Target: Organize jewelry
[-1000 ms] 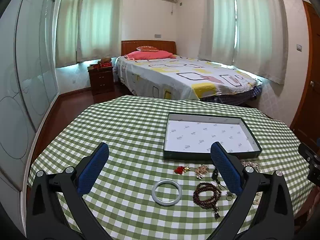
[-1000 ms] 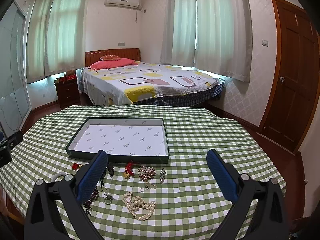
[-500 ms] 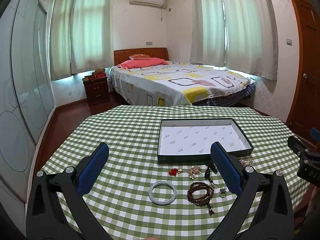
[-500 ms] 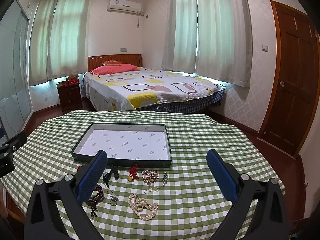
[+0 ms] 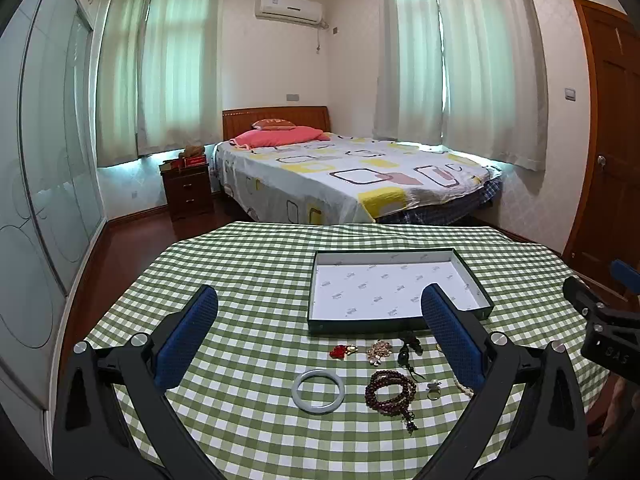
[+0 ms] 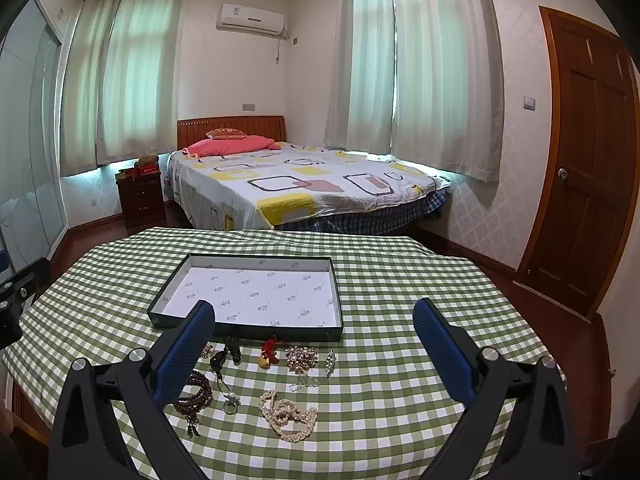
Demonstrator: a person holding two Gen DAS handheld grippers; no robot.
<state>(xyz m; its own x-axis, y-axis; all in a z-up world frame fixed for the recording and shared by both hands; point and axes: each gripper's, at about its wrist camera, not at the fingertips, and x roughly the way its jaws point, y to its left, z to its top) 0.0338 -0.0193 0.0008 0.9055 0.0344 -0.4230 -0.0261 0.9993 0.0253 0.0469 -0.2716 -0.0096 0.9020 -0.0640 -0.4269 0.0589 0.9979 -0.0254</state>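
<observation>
A shallow dark green tray (image 5: pixel 400 326) (image 6: pixel 245 326) with a white lining lies bare on the checked tablecloth. In front of it are loose pieces: a pale jade bangle (image 5: pixel 318 391), a brown bead bracelet (image 5: pixel 390 392) (image 6: pixel 196 394), a red charm (image 5: pixel 340 351) (image 6: pixel 269 354), a gold brooch (image 5: pixel 379 352) (image 6: pixel 301 358), a dark pendant (image 5: pixel 406 354) (image 6: pixel 224 356), a ring (image 5: pixel 433 386) (image 6: pixel 231 403) and a pearl necklace (image 6: pixel 286 414). My left gripper (image 5: pixel 318 316) hovers open above the bangle. My right gripper (image 6: pixel 314 326) is open above the pearls. Neither holds anything.
The round table (image 5: pixel 248 280) has a green-and-white cloth; its near edge is close below the jewelry. A bed (image 5: pixel 344 176), a nightstand (image 5: pixel 187 192), glass wardrobe doors (image 5: pixel 44 200) and a wooden door (image 6: pixel 588 184) stand beyond. The other gripper's body (image 5: pixel 604 332) shows at the right edge.
Both grippers have risen and drawn back from the table, so the tray and jewelry sit lower and smaller in view. Both stay open; nothing on the table has moved.
</observation>
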